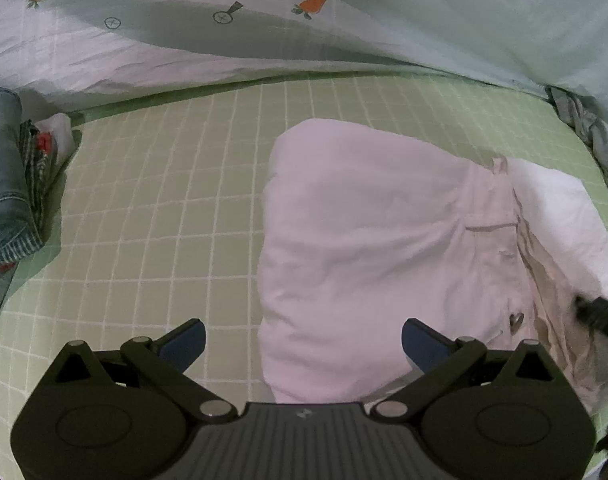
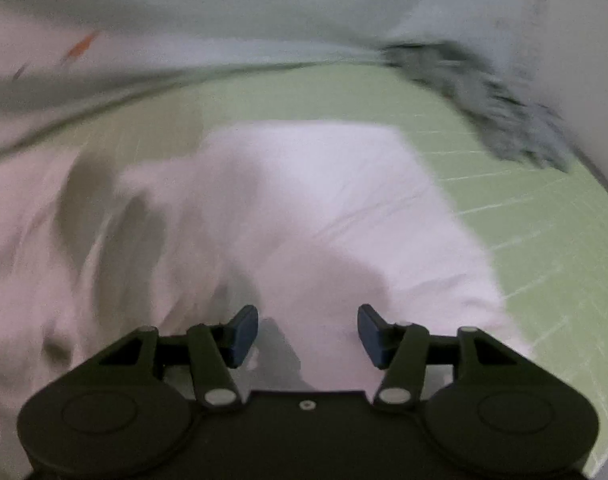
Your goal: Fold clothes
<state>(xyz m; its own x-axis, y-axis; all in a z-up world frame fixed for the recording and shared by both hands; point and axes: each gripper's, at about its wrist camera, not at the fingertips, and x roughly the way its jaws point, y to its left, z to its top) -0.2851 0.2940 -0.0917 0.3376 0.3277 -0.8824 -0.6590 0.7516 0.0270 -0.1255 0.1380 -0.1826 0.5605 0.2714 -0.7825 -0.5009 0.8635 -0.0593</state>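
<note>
Working over a bed, you have a pale green sheet (image 1: 176, 200) with a white grid under everything, and a light quilt (image 1: 184, 40) printed with carrots heaped along its far edge. Your pink garment (image 1: 363, 240) lies folded on the sheet, right of centre in the left view, a button showing near its right edge. Your left gripper (image 1: 303, 342) is spread wide and empty at the garment's near left edge. Your right gripper (image 2: 307, 332), blurred, is also spread, holding nothing, above the pink cloth. Folded jeans (image 1: 4, 168) sit far left, grey cloth (image 1: 595, 140) far right
</note>
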